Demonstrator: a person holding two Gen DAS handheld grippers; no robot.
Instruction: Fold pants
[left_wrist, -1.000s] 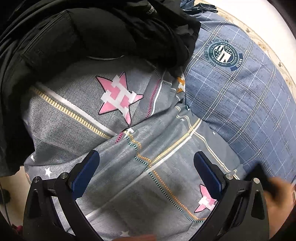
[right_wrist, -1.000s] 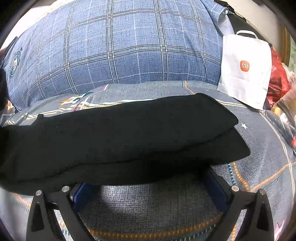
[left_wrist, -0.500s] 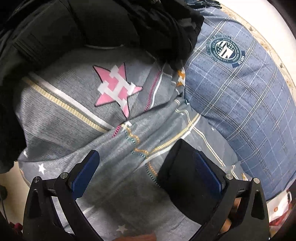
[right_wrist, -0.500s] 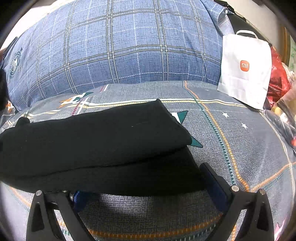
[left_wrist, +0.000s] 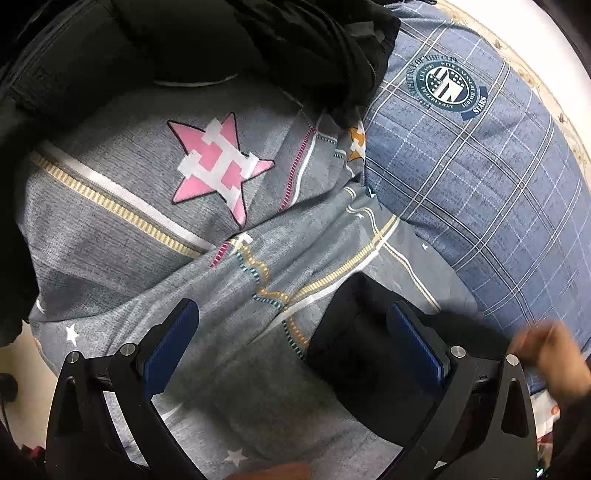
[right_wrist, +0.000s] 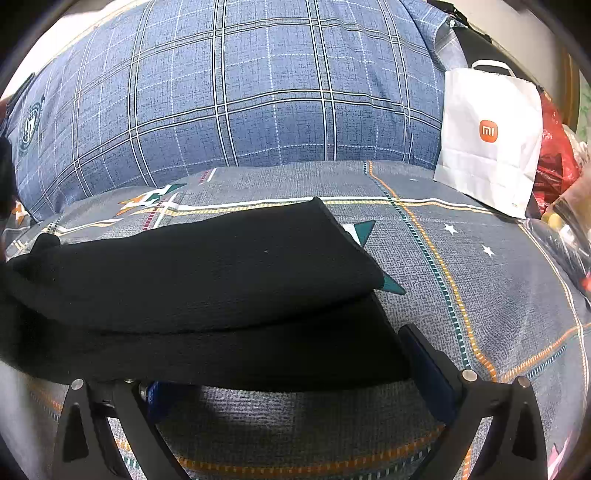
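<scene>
While folded, pants (right_wrist: 207, 280) on bedsheet (right_wrist: 461, 266)

The pants (right_wrist: 207, 280) are black and folded into a long flat stack of two layers. They lie across the right tongs (right_wrist: 295, 373), over both fingers, and one end reaches the left tongs (left_wrist: 295, 339).

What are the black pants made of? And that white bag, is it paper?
The black pants look like a soft matte knit, maybe cotton or fleece: fine fuzzy texture, no shine, thick rounded folds. The white bag looks like smooth paper: it stands stiff, with sharp creases and a flat printed orange logo.
</scene>
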